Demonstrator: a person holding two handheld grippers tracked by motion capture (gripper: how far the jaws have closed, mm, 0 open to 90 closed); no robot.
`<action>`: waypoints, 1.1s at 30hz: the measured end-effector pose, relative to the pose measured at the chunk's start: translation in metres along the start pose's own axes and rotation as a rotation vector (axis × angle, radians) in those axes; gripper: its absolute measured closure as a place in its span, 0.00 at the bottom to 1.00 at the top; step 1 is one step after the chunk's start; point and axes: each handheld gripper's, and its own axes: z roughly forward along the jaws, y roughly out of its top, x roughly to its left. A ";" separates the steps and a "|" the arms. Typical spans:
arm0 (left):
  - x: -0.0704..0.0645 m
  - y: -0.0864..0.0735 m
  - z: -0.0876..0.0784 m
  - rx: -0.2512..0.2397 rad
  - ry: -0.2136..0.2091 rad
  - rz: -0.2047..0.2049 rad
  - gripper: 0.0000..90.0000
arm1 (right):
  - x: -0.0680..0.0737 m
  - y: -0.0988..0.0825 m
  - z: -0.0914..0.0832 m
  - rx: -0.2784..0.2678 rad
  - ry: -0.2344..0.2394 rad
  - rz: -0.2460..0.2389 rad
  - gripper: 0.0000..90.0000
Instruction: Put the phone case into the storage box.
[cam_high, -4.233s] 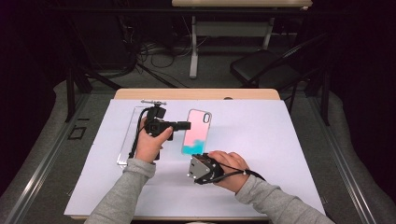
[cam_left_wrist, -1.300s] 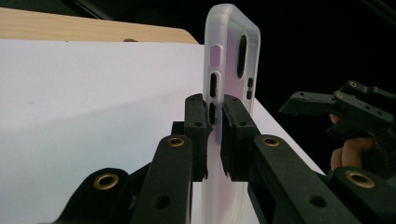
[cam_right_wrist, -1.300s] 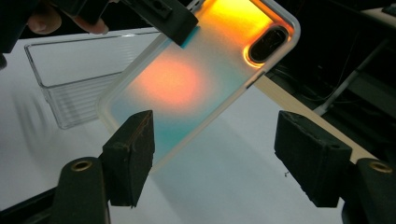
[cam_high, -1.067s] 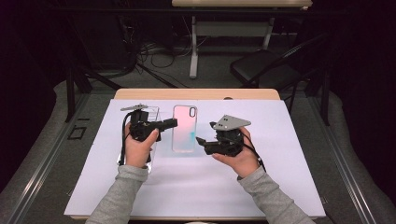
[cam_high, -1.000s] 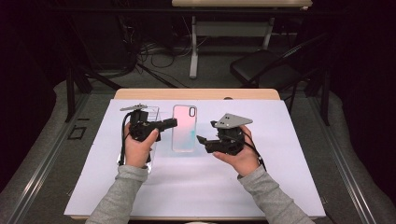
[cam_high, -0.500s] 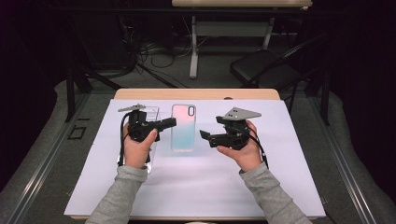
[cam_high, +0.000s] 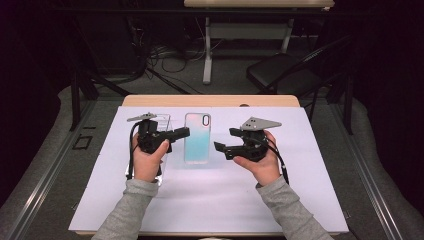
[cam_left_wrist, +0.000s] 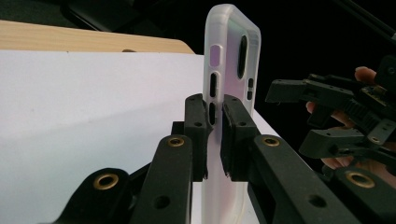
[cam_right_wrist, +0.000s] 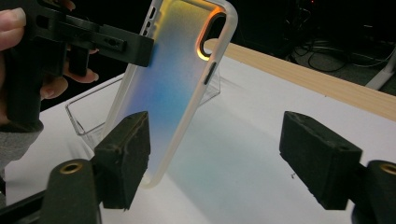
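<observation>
Translucent phone case (cam_high: 197, 138), frosted white rim with a pink-to-blue sheen on its back and a camera cut-out at the far end; held above the white sheet (cam_high: 300, 200) near the middle of the table (cam_high: 210, 100), slightly toward its far side.

Left gripper (cam_high: 181, 132): black, held in the person's left hand (cam_high: 146, 161), pointing right. Its fingers (cam_left_wrist: 196, 126) are closed on the left edge of the case, one pad on each face, by the side-button slots. In the left gripper view the case stands edge-on and upright between them.

Right gripper (cam_high: 225, 141): black, grey three-cornered plate on top, held in the person's right hand (cam_high: 260, 164), pointing left toward the case. Its fingers (cam_right_wrist: 126, 156) are spread wide and grip nothing; in the right gripper view the case's near corner sits just beside the left pad, contact cannot be told.

Clear plastic tray (cam_right_wrist: 88, 116): lies on the sheet left of the case, partly under the left hand.

Table: light wood edge along the far side, white sheet covering most of the top.

Grey sleeves (cam_high: 125, 210) on both forearms, entering from the near edge.
</observation>
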 end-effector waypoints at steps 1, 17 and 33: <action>0.000 0.000 0.000 0.002 -0.002 0.000 0.91 | -0.001 -0.001 0.000 0.001 0.004 0.001 0.29; -0.004 -0.003 0.002 0.003 -0.018 0.011 0.91 | -0.004 -0.002 -0.003 -0.020 0.025 0.012 0.43; -0.008 -0.009 0.010 0.020 -0.037 0.020 0.91 | -0.003 -0.005 -0.004 -0.031 0.044 0.011 0.52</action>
